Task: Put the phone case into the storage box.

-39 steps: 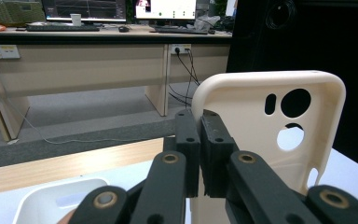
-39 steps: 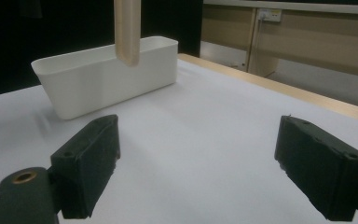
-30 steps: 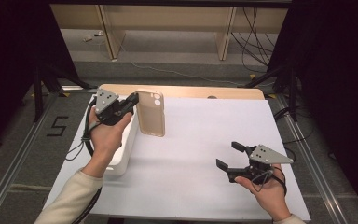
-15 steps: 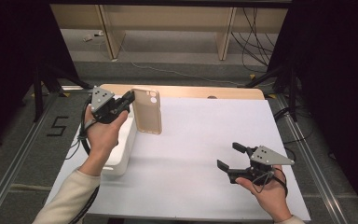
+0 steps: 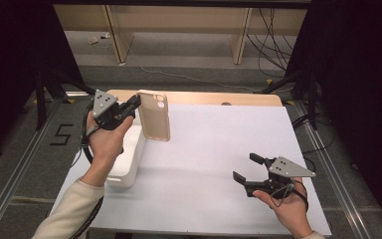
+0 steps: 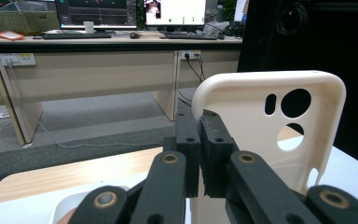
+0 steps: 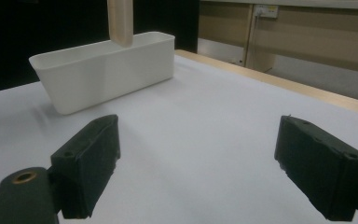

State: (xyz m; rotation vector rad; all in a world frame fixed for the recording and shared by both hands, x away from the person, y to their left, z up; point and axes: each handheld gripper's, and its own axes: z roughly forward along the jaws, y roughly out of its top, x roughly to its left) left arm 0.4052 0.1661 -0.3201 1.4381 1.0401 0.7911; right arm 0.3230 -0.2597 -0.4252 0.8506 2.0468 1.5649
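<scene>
A cream phone case [image 5: 154, 121] with camera cut-outs hangs upright in the air above the table's left side. My left gripper [image 5: 135, 103] is shut on its upper left edge. In the left gripper view the two jaws pinch the rim of the phone case [image 6: 270, 140], and my left gripper [image 6: 201, 140] shows no gap. Just below and left of the case stands a white bin [image 5: 129, 159]. My right gripper [image 5: 246, 167] rests low at the table's front right, open, with nothing between its jaws. In the right gripper view the white bin [image 7: 107, 70] sits ahead, and the phone case's lower end [image 7: 120, 23] hangs over it.
The white table sheet [image 5: 214, 144] has a wooden strip [image 5: 219, 98] along its far edge. Wooden desk legs [image 5: 241, 35] and loose cables [image 5: 273, 30] lie on the floor behind. Metal rails [image 5: 20, 164] run along both sides of the table.
My left gripper has carried the phone case a little to the left and back, toward the white bin. The right gripper has stayed where it was.
</scene>
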